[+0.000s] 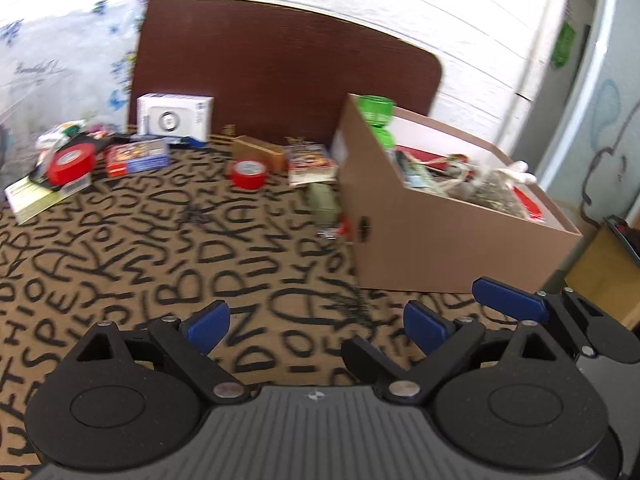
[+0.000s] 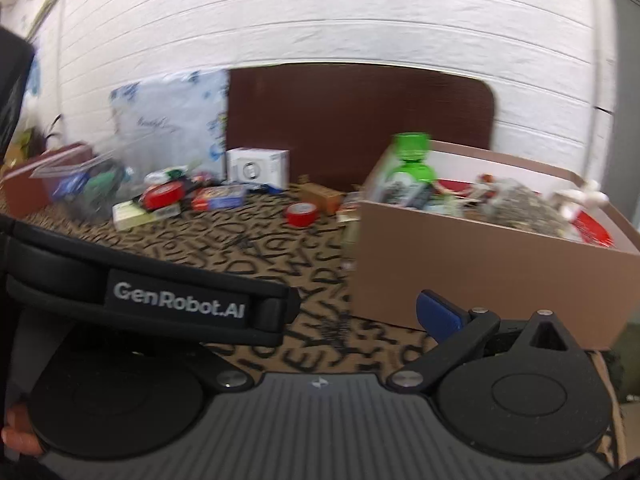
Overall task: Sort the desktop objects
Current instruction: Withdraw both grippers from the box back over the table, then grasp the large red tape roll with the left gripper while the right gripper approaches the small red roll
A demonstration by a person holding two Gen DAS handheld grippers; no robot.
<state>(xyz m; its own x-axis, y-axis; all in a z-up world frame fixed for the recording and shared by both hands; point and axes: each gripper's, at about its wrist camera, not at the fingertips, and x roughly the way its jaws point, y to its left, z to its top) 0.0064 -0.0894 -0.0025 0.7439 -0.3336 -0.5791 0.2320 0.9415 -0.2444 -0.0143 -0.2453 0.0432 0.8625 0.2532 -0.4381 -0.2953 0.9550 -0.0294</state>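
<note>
- Left gripper (image 1: 316,320) is hovering low over the letter-print tablecloth (image 1: 168,248), blue pads spread wide apart, nothing between them.
- Right gripper (image 2: 360,316) is harder to read. Only its right blue fingertip (image 2: 438,314) shows; the other side sits behind a black strap marked GenRobot.AI (image 2: 176,300), so I honestly can't tell how wide it stands or whether it holds anything.
- In the left wrist view, one blue finger of the right gripper (image 1: 508,300) pokes in just right of the left one's right pad.
- Cardboard box (image 1: 440,248) sits ahead and to the right of the left fingers, already stuffed: a green bottle (image 1: 378,120) stands upright in its far corner, and there's a pile of mixed stuff too blurry to name.
- Small red tape roll (image 1: 249,174) is well ahead of the left fingers, roughly centred between them, alone on the cloth.
- A bigger red tape roll (image 1: 70,164) lies far ahead-left, on top of a pale green card (image 1: 32,198).
- Beside it there's a red-and-blue packet (image 1: 138,157), with a white box (image 1: 175,118) behind.
- A dark brown board (image 1: 280,72) leans against the white wall (image 1: 460,20) at the back.
</note>
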